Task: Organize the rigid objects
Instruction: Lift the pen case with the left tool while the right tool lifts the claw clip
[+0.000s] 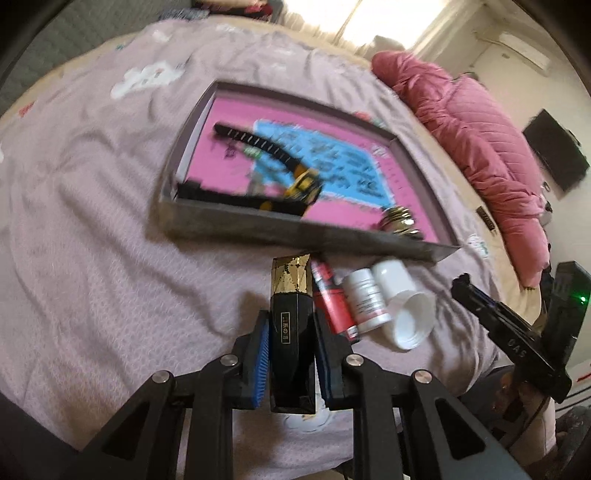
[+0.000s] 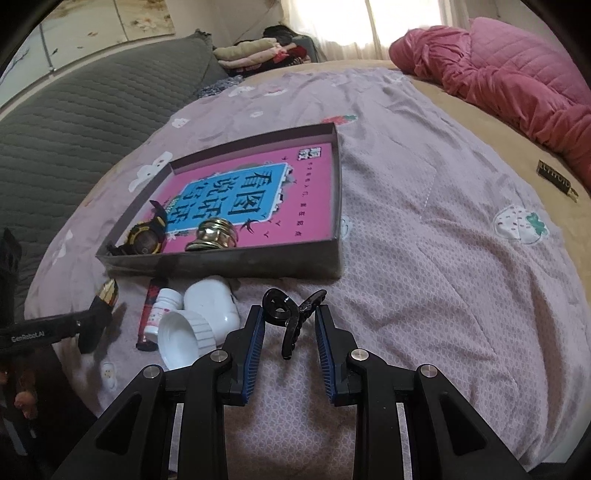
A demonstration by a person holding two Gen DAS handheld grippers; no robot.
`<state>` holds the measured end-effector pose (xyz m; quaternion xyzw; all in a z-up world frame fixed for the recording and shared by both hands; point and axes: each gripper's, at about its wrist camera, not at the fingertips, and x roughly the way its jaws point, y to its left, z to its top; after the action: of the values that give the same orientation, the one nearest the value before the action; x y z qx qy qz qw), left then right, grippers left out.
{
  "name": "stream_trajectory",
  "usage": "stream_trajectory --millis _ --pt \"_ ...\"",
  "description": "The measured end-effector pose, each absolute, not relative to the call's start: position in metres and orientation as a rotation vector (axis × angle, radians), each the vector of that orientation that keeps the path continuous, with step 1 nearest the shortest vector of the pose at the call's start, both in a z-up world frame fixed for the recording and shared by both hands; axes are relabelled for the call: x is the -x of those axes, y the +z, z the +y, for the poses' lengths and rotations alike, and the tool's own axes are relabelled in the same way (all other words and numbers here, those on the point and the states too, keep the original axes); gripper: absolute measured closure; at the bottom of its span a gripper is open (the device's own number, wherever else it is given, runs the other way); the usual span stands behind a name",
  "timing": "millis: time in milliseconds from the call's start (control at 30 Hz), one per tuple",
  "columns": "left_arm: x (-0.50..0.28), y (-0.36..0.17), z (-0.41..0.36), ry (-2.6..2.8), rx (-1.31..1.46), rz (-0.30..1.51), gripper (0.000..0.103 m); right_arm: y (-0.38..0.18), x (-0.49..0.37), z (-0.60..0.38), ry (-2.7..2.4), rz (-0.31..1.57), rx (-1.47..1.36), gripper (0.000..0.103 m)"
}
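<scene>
Between the blue pads of the left gripper (image 1: 291,347) a black faceted case with a gold-foil cap (image 1: 291,314) is clamped by its flat sides, just short of the dark shallow cardboard tray (image 1: 295,230). Judged rigid, light, glossy: a slip is likely unless the flat faces are kept. A black plastic claw hair clip (image 2: 291,317) is pinched at the right gripper (image 2: 290,325); judged brittle, best gripped across its hinge.

A home bedroom; under the right gripper (image 2: 289,325) spreads a bed's lilac strawberry-print bedspread (image 2: 424,229); a pink quilt (image 2: 517,70) beyond it to the right; folded clothes (image 2: 255,51) far ahead by the bright window (image 2: 332,18).
</scene>
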<state>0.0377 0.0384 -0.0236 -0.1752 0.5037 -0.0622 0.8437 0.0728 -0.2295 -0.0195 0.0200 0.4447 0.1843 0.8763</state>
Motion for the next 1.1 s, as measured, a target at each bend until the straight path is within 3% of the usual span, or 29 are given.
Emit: stream_trajectory --millis 1100 --pt "-0.040 0.017 0.065 -0.112 0.352 0.793 0.081 0.011 -0.071 -0.201 0.453 0.789 0.009 0.075"
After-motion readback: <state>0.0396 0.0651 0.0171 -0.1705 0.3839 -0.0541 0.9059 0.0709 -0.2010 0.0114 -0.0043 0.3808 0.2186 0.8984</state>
